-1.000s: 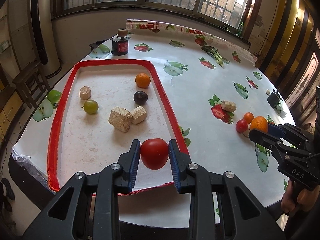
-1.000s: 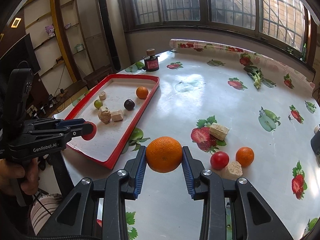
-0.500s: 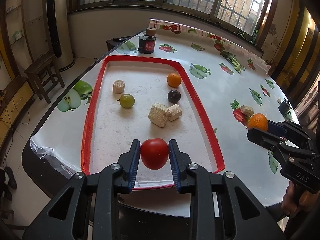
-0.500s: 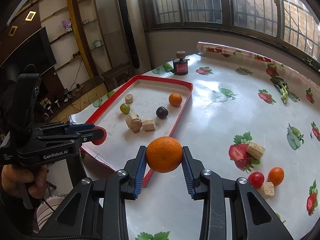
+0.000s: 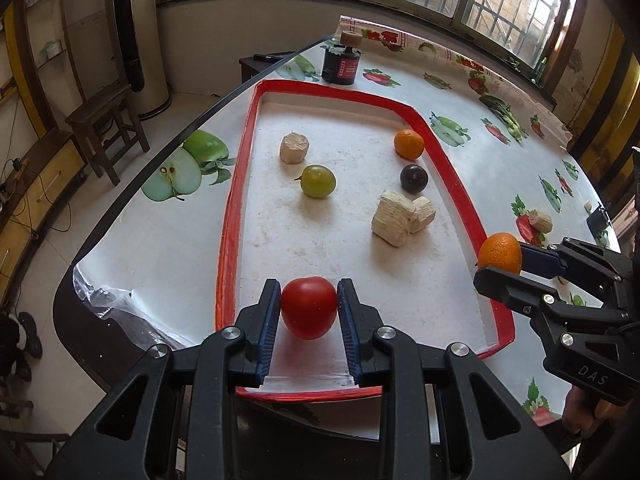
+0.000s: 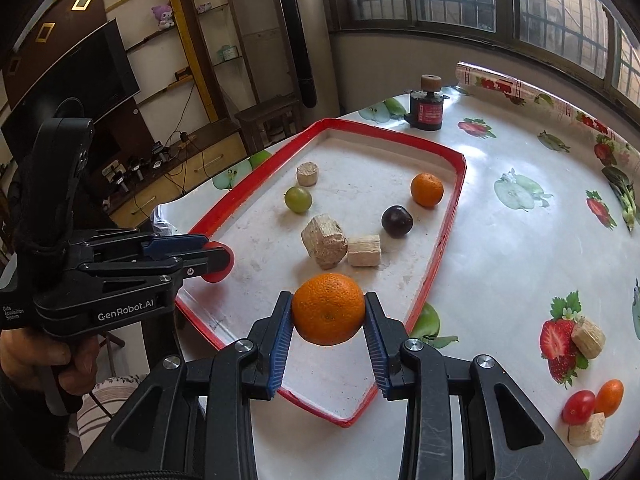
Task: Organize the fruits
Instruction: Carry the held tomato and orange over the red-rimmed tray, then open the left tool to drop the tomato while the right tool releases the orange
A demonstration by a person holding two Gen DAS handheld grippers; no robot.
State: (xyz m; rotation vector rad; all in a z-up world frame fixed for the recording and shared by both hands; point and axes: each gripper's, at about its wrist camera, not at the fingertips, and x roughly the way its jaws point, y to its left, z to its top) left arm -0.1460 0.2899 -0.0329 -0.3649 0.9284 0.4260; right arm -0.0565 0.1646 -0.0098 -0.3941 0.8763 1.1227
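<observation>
Now lower both fruits gently into the red tray (image 5: 236,184). Left tool (image 5: 309,308) clenched on the tomato (image 5: 309,307), over the near end of the tray. Right tool (image 6: 329,312) clenched on the big orange (image 6: 329,309), over the tray's near corner. Pick bare spots, away from the green grape (image 5: 318,181), the plum (image 5: 414,178) and the tan blocks (image 5: 394,218). Let go only once low, so nothing rolls.
</observation>
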